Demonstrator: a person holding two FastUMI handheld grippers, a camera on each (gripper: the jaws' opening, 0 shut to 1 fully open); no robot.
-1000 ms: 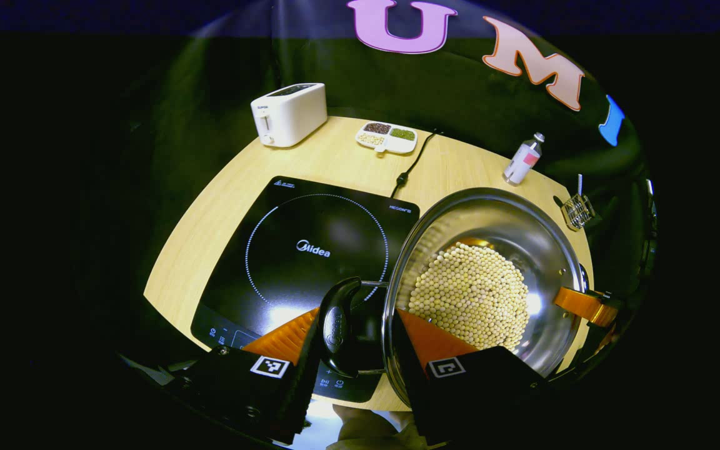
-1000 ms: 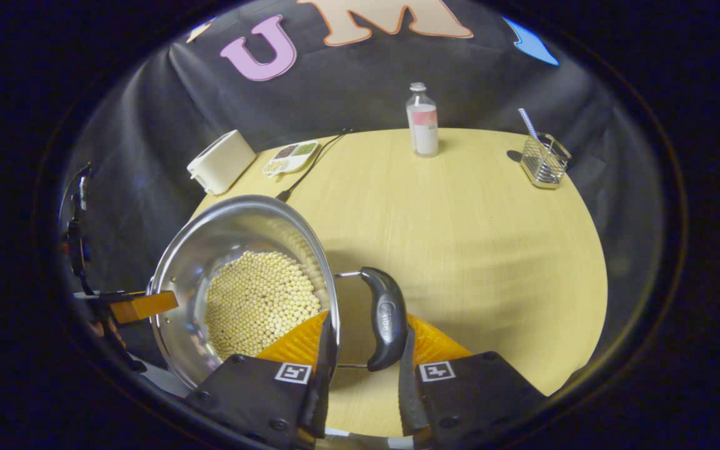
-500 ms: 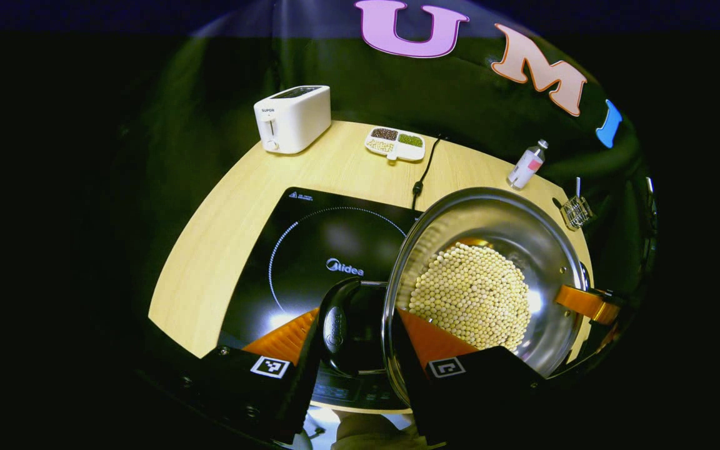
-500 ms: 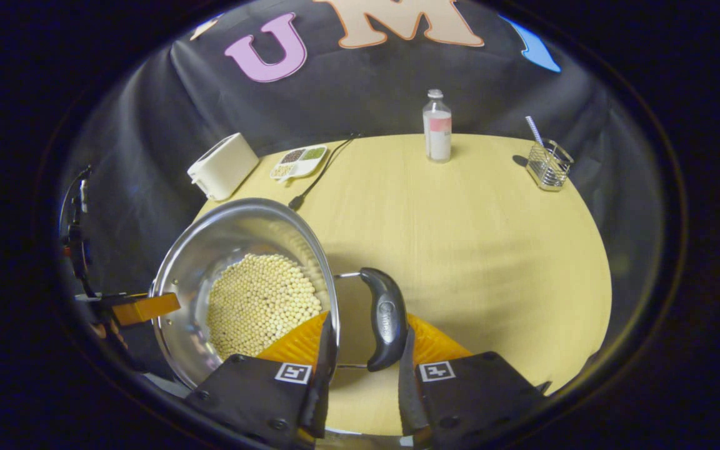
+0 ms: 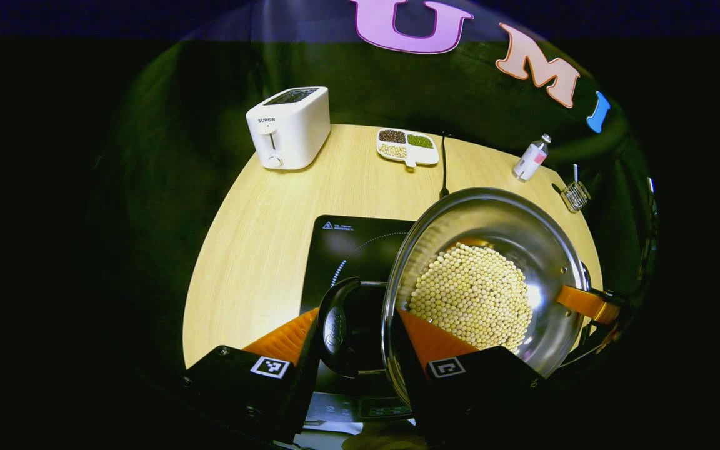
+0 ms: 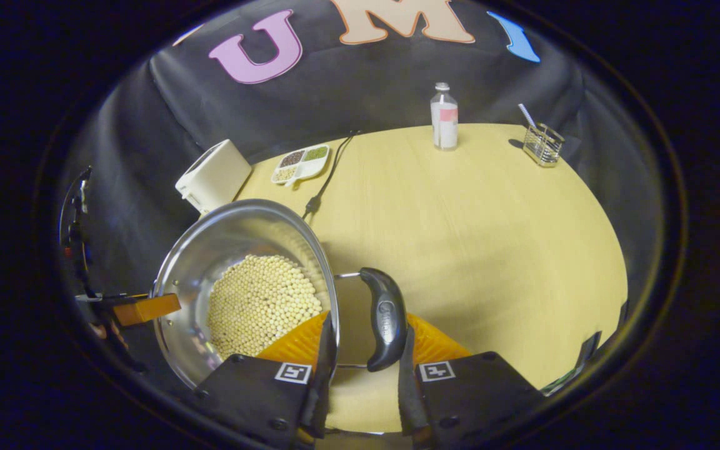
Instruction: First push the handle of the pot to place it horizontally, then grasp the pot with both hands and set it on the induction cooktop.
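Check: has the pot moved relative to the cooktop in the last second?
Yes. In the left gripper view the pot now covers more of the induction cooktop, so it has moved over it.

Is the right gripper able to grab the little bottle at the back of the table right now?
Probably not. The right gripper is shut on the pot by its handle, and the bottle stands far across the table.
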